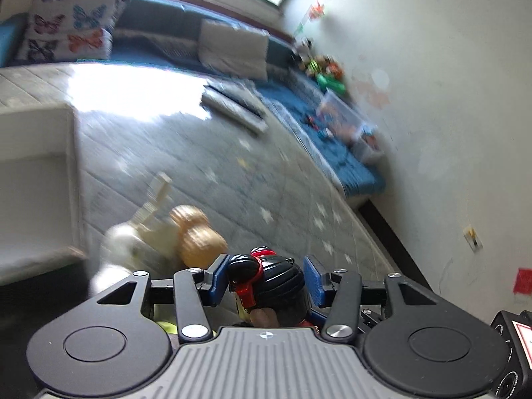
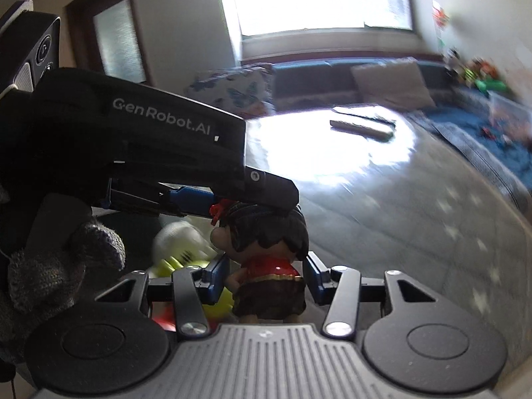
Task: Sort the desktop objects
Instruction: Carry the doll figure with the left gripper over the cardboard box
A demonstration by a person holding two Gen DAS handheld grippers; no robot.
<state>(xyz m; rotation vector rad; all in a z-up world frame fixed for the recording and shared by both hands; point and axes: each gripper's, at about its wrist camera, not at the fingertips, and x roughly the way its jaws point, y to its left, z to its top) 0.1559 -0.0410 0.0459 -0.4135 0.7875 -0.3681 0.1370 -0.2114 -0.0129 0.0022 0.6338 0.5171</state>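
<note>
**Figurine between two claws, above a grey mat**

Left wrist view: left claw (image 1: 268, 277) has its blue pads (image 1: 219, 277) on both sides of the black-haired head of a small figurine (image 1: 266, 282). The left pad touches the hair; the right pad is just beside it, and I cannot tell for sure if it presses. So the claw is narrow around the head. A red band lies on the hair. Near left of the claw there is a tan gourd-shaped toy (image 1: 198, 237) and a blurred white toy (image 1: 123, 249) beside it. A white box (image 1: 36, 179) stands at the left edge. Far behind are a grey mat with stars (image 1: 266, 183), a butterfly pillow (image 1: 66, 30) and a clear bin of toys (image 1: 349, 123) by the wall.

Right wrist view: right claw (image 2: 267, 277) is wider, with its pads (image 2: 217, 277) on each side of the figurine's (image 2: 266, 266) red top and brown skirt; a gap shows on the right side, and on the left side I cannot tell. The left claw (image 2: 252, 199) comes from the left and its fingers lie on the top of the head. A gloved hand (image 2: 50, 266) holds it. A white and yellow-green toy (image 2: 186, 249) is blurred, near left of the figurine.
</note>
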